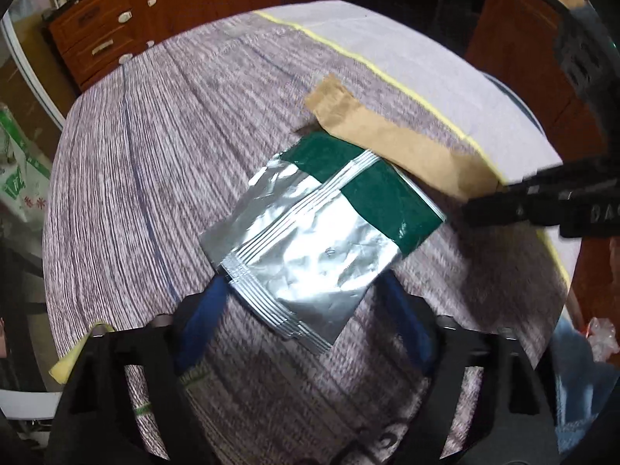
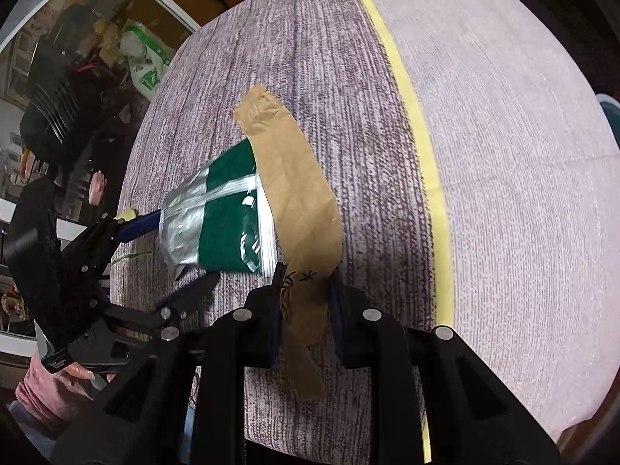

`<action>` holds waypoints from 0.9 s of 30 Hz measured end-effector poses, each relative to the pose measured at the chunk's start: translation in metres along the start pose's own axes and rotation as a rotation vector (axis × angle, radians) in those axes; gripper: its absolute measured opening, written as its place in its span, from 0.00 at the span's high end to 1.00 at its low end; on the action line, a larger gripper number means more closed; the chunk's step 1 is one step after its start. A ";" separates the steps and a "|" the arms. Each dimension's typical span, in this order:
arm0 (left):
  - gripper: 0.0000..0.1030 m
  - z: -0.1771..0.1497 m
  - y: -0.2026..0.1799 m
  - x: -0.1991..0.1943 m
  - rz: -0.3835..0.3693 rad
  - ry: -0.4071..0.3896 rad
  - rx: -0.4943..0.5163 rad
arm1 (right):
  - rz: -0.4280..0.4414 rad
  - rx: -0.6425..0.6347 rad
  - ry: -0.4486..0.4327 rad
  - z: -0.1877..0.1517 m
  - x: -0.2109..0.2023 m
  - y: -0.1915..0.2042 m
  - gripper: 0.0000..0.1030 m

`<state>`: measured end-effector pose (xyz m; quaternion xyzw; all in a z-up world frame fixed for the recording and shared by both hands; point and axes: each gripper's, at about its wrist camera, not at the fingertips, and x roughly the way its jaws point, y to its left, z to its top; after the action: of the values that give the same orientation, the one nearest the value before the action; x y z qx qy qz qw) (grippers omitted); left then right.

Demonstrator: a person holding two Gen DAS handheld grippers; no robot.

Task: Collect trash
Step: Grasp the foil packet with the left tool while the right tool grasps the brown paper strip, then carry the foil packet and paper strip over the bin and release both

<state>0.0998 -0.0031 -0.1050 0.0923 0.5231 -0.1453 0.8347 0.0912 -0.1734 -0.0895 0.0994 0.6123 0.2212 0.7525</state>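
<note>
A silver and green foil packet (image 1: pixel 321 228) lies on the grey striped tablecloth (image 1: pixel 155 162). My left gripper (image 1: pixel 302 290) is open, its blue fingers (image 1: pixel 209 302) on either side of the packet's near end. A brown paper wrapper (image 1: pixel 387 131) lies over the packet's far edge. In the right wrist view the brown wrapper (image 2: pixel 298 201) runs between the fingers of my right gripper (image 2: pixel 306 283), which looks shut on its near part. The packet (image 2: pixel 224 224) and left gripper (image 2: pixel 186 255) show at left.
A yellow stripe (image 2: pixel 426 162) divides the grey cloth from a pale cloth area (image 2: pixel 523 193). Wooden drawers (image 1: pixel 108 31) stand behind the table. A green and white bag (image 1: pixel 19 178) sits off the table's left edge.
</note>
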 end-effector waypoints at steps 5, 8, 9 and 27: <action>0.62 0.013 0.004 0.002 0.010 -0.006 -0.040 | 0.021 0.015 -0.008 0.000 -0.001 -0.006 0.81; 0.77 0.018 0.005 0.001 0.018 -0.010 -0.071 | 0.026 0.026 -0.020 0.000 -0.007 -0.013 0.81; 0.78 0.019 0.006 0.000 0.017 -0.010 -0.080 | 0.027 0.030 -0.025 0.001 -0.008 -0.014 0.81; 0.87 0.057 -0.024 -0.053 0.011 -0.119 -0.108 | -0.003 0.091 -0.266 0.010 -0.107 -0.054 0.81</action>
<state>0.1183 -0.0359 -0.0327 0.0415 0.4791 -0.1174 0.8689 0.0959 -0.2691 -0.0159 0.1608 0.5168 0.1768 0.8220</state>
